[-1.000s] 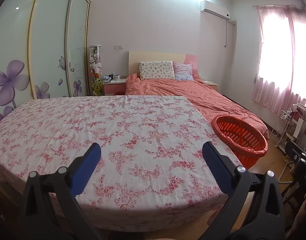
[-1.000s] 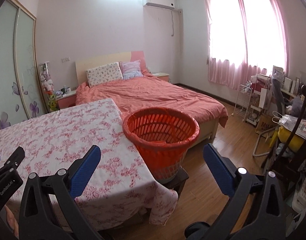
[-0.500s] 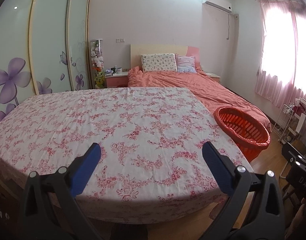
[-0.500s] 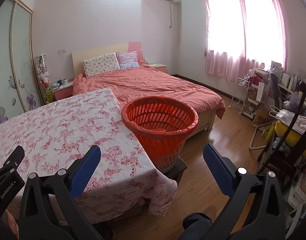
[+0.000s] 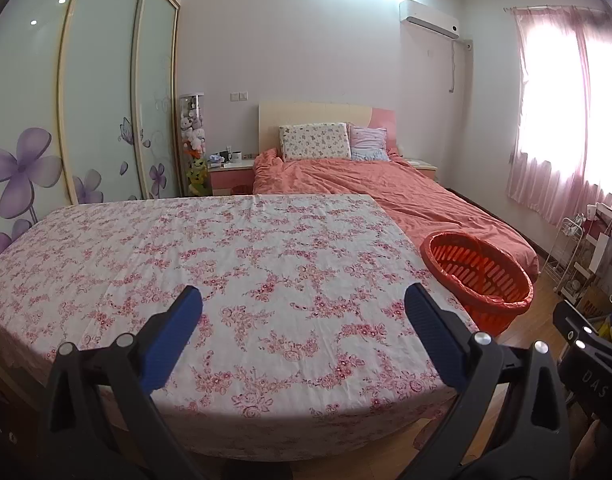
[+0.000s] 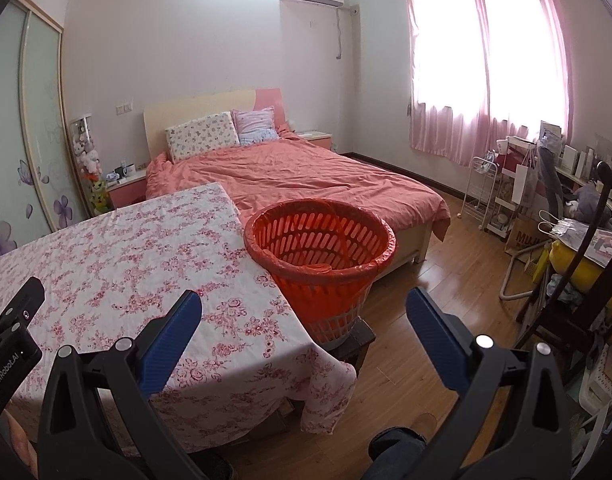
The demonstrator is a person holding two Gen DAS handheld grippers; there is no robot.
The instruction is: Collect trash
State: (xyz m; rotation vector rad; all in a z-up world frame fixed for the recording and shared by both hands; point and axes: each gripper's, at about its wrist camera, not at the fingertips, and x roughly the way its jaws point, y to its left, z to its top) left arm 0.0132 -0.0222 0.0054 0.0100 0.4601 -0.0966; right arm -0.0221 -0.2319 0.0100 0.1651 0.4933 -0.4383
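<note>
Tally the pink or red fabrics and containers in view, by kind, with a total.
Orange-red basket: 1
Floral tablecloth: 1
Salmon bedspread: 1
Pillows: 2
Pink curtains: 1 set
Total: 6

A table draped in a white cloth printed with pink flowers (image 5: pixel 241 264) fills the near part of the room, its cloth hanging loose over the near right corner (image 6: pixel 326 392). Just beside that corner, a small dark stool (image 6: pixel 362 338) stands on the brown wooden plank floor (image 6: pixel 434 280) and carries a red slotted plastic basket lined with a red bag (image 6: pixel 320 240).
</note>
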